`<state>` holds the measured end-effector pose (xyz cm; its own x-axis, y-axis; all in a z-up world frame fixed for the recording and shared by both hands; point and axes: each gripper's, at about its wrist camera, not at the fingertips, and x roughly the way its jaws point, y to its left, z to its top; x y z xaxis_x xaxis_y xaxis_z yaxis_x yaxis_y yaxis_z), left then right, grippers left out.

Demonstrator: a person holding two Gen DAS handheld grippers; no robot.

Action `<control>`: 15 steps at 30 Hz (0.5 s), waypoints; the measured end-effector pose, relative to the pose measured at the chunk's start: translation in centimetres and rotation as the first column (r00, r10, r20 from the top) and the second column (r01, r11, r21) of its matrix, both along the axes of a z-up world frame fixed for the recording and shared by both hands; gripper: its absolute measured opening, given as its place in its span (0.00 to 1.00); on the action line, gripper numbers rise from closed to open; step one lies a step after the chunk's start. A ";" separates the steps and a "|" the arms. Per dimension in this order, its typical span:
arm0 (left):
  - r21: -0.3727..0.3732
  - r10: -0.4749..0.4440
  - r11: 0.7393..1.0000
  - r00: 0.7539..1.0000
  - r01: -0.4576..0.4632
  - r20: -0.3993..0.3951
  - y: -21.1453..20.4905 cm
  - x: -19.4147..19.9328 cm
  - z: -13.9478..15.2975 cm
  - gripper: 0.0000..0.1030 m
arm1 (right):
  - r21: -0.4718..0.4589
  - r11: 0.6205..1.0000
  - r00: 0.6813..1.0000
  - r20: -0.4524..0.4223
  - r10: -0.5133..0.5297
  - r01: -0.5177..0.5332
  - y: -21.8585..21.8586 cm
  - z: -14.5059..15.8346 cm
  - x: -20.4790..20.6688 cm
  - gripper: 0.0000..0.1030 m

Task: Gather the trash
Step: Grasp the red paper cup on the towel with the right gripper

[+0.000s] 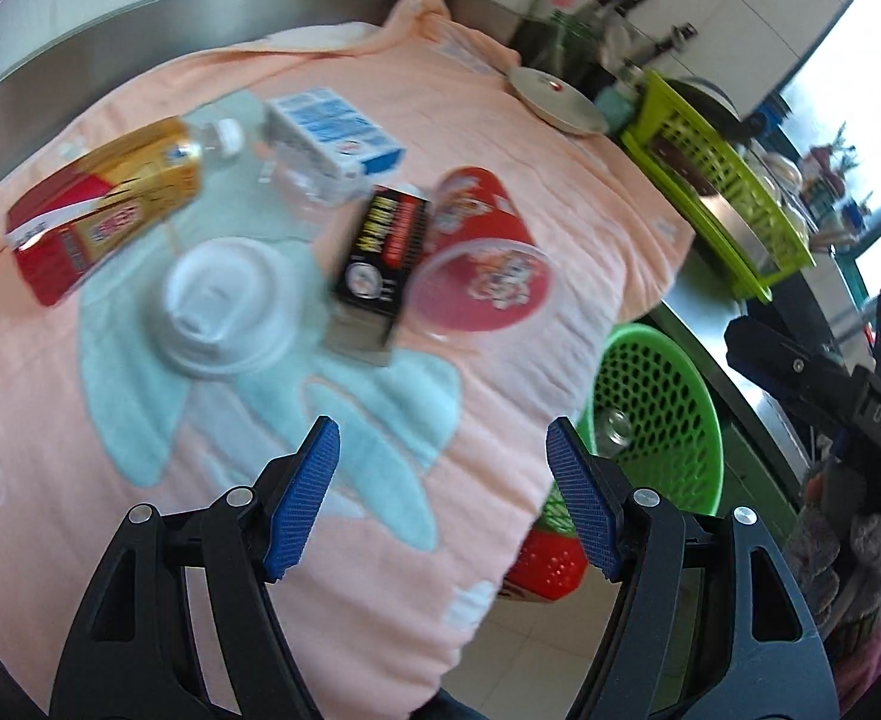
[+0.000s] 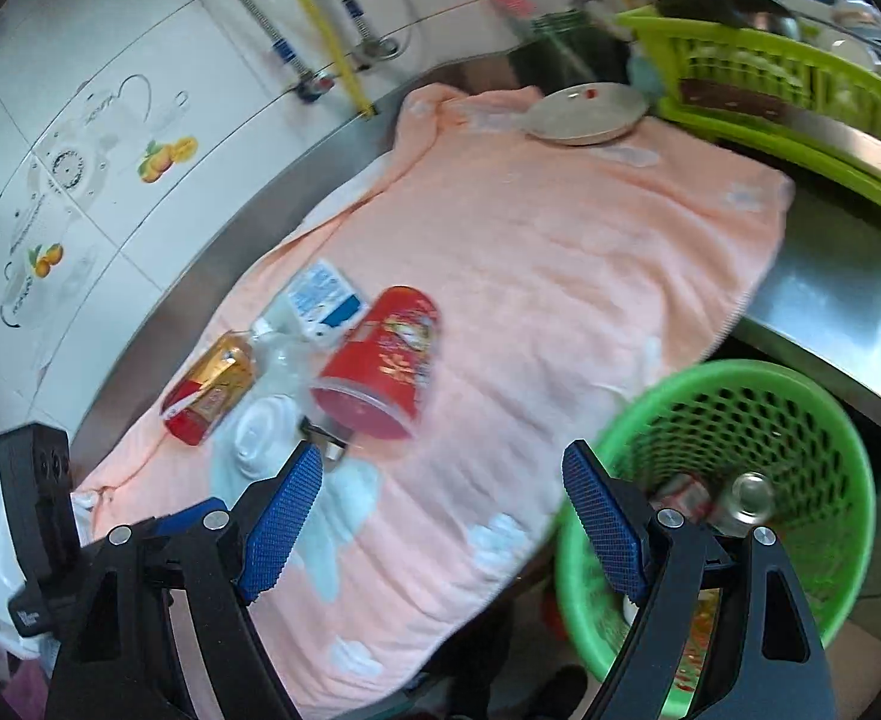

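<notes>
We see both tools empty above a steel table [image 2: 848, 294] covered by a peach towel [image 1: 500, 138]. The left hand-held gripper [image 1: 443, 498] has its blue pads spread wide with nothing between them, hanging over the towel's near edge. The right hand-held gripper [image 2: 443, 525] is spread wide too, also empty, between the towel and a green basket [image 2: 848, 444].

The trash lies in a loose cluster on the towel. A tea bottle [image 1: 104, 204] with a gold and red label lies on its side at the left of the pile. Just beside it sit a blue and white carton [image 1: 332, 132] and some clear crumpled plastic [image 1: 308, 180]. A white cup lid [image 1: 227, 306] rests nearer to us. A black box [image 1: 380, 246] leans against a red cup [image 1: 482, 246] lying on its side with its mouth toward us.

The green basket stands below the table's edge at the right and already holds a can [image 2: 749, 498] and other scraps. A round plate [image 2: 584, 114] sits at the towel's far corner, next to a lime crate [image 2: 758, 78].
</notes>
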<state>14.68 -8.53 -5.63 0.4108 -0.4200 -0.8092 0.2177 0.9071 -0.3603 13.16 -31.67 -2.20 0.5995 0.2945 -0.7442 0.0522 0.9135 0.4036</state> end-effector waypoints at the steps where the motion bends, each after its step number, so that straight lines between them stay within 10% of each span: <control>1: 0.003 0.021 1.000 1.000 -0.021 0.003 1.0 0.0 0.0 0.69 | 0.011 1.000 1.000 -0.008 0.008 -0.007 0.4 -0.1 0.8 0.77; 15: 0.031 0.212 0.977 0.977 -0.212 -0.002 9.5 -0.6 -0.9 0.69 | 0.126 0.991 0.984 -0.164 0.070 -0.049 5.0 -4.2 11.1 0.77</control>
<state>14.09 1.00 -6.55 0.4833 -0.2995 -0.8226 0.0176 0.9428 -0.3329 24.24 -26.68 -6.38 0.4476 0.4201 -0.7894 0.0758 0.8618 0.5016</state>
